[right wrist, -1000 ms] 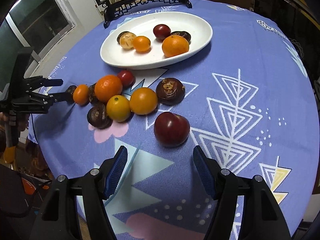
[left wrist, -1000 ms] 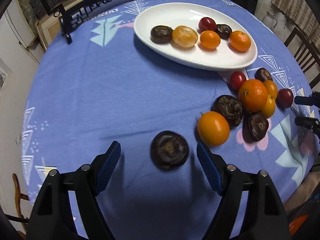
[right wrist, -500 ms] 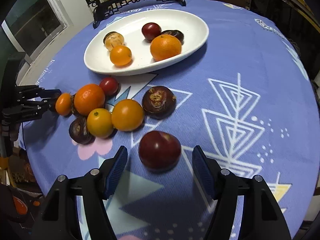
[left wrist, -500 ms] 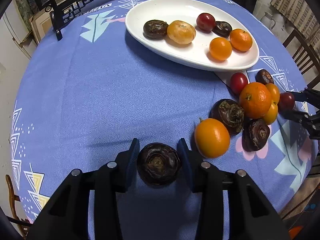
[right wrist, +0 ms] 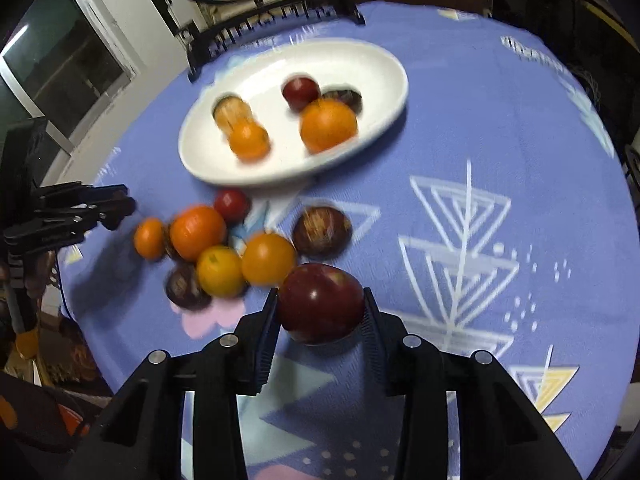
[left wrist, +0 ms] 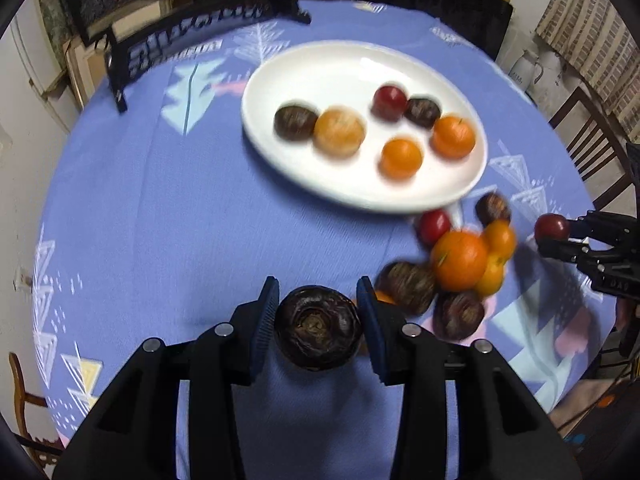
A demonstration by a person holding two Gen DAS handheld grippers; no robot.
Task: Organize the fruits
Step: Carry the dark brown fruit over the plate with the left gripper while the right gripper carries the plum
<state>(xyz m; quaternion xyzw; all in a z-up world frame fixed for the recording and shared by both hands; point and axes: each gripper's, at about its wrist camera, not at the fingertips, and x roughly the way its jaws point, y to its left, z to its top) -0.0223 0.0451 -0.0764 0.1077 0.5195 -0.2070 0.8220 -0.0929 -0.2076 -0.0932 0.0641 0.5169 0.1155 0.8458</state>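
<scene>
A white oval plate (left wrist: 304,168) on the blue patterned cloth holds several fruits, orange, dark red and dark brown. In front of it lies a loose pile around a big orange (left wrist: 460,258). My left gripper (left wrist: 318,284) is shut on a dark brown wrinkled fruit (left wrist: 318,328), raised slightly off the cloth. My right gripper (right wrist: 320,294) is closing tight on a large dark red fruit (right wrist: 320,304), both pads touching its sides. Each gripper shows in the other's view: the right gripper (left wrist: 560,236) with its red fruit (left wrist: 552,227), and the left gripper (right wrist: 124,208), its fruit hidden.
A black ornate stand (left wrist: 192,40) sits on the far edge of the round table. Wooden chairs (left wrist: 592,152) stand off the right side, another chair (left wrist: 24,396) at the lower left. A window (right wrist: 68,64) is on the left wall.
Both grippers went from open around their fruits to shut on them. The left one has lifted the brown fruit; the right one has drawn the red fruit toward the pile.
</scene>
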